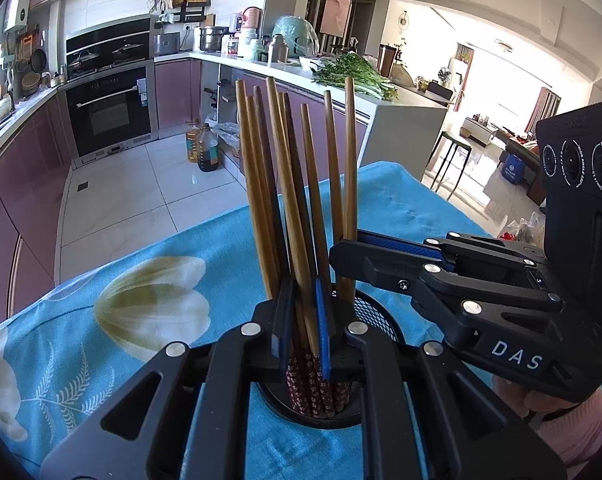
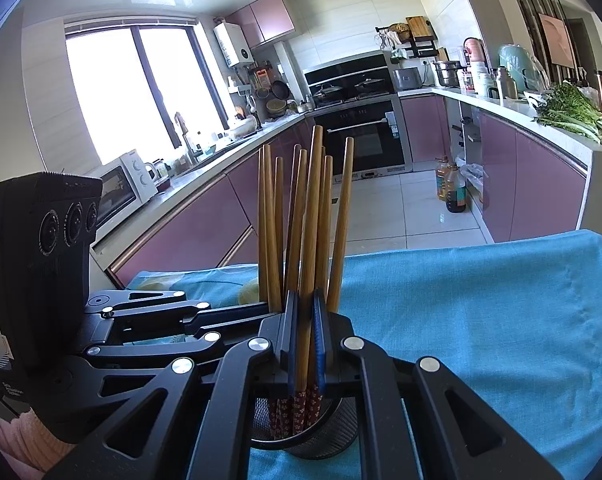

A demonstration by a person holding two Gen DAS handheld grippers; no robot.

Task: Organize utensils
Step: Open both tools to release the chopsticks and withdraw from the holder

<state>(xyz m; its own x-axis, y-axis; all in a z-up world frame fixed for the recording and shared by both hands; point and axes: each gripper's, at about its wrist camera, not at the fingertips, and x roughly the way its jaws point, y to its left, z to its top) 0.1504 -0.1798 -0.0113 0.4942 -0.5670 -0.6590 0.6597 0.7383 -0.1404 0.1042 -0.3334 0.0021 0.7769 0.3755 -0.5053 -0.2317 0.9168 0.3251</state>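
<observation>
Chopsticks [image 1: 297,208], a whole fan of them, standing tips-up in the black mesh holder [image 1: 375,316] right under both your claws. Your left claw [image 1: 304,320] is nearly closed, and its two pads pinch a couple of wooden sticks low on their shafts, just above the red patterned ends that sit down in the holder. The rest of the bundle splays out beyond and to either side of that claw. Your right claw [image 2: 305,328] does the same from the other side: pads drawn almost together, one stick clamped between them, its red flowered end showing just below the pads inside the holder's rim. From the right wrist view the left claw comes in from the left, its tips against the bundle at about the same height. From the left wrist view the right claw reaches in from the right, with its tips at the sticks nearest that side. The holder stands upright on the blue flowered cloth [image 1: 149,280] covering the desk, directly beneath both claws. A pink sleeve [image 1: 581,420] shows behind your right claw. Far beyond the claws, leafy greens [image 1: 353,74] lie on the kitchen counter.
</observation>
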